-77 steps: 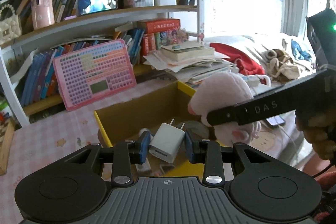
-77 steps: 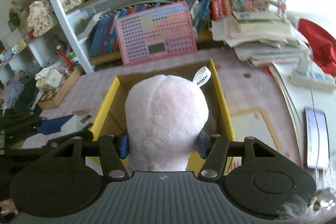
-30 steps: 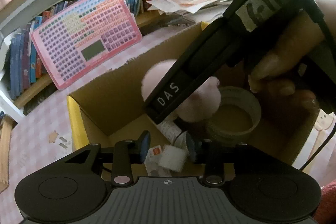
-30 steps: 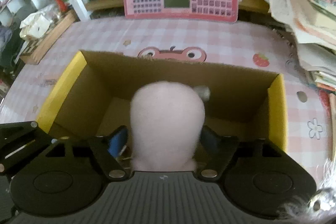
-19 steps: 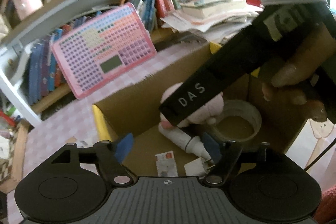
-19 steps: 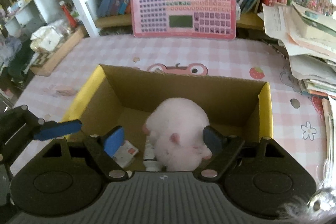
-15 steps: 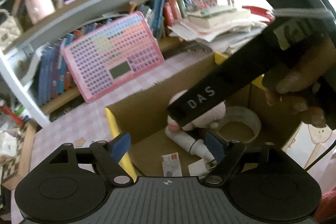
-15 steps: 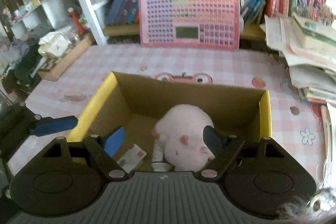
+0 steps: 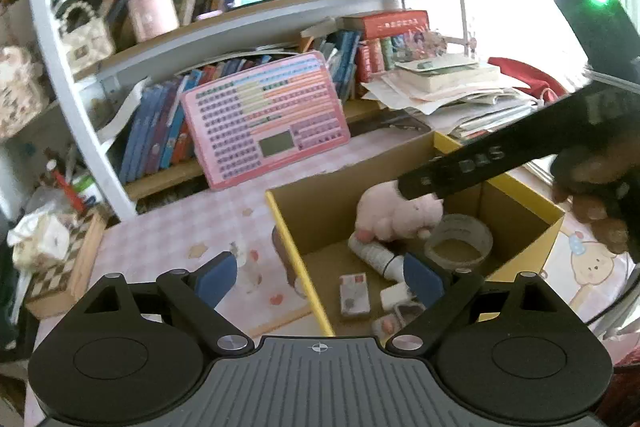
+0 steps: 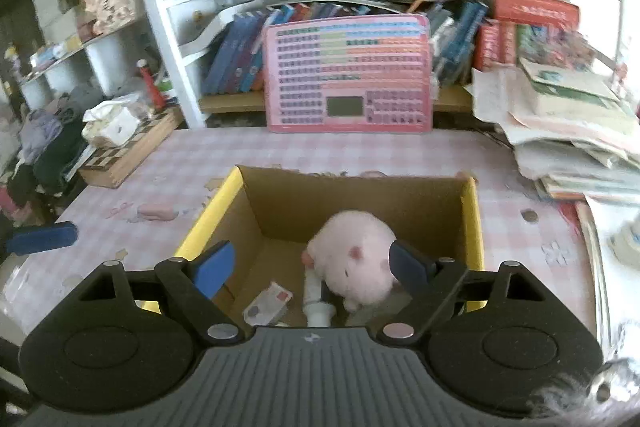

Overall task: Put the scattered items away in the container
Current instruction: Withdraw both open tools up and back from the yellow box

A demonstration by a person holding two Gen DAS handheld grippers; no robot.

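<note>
A cardboard box (image 9: 298, 255) with yellow rims stands on the pink checked table. Inside lie a pink plush pig (image 9: 394, 215), a tape roll (image 9: 458, 241), a white bottle (image 9: 376, 255), a small card pack (image 9: 354, 295) and a white charger (image 9: 394, 297). My left gripper (image 9: 318, 279) hovers above the box's near left rim, its jaws opening with nothing between them. My right gripper (image 10: 310, 269) hangs over the box (image 10: 208, 219), above the plush pig (image 10: 356, 259) and clear of it, its jaws opening a little further and empty. In the left wrist view its black finger (image 9: 472, 167) crosses above the box.
A pink key-grid board (image 9: 264, 119) leans on the bookshelf behind the box. A stack of papers and books (image 9: 452, 87) sits at the right, a chessboard case (image 10: 128, 147) at the left. A hand (image 9: 596, 203) holds the right gripper.
The left gripper let go of the white charger in the box and opened wide. The right let the plush pig drop in. Both grippers rose and drew back from the box.
</note>
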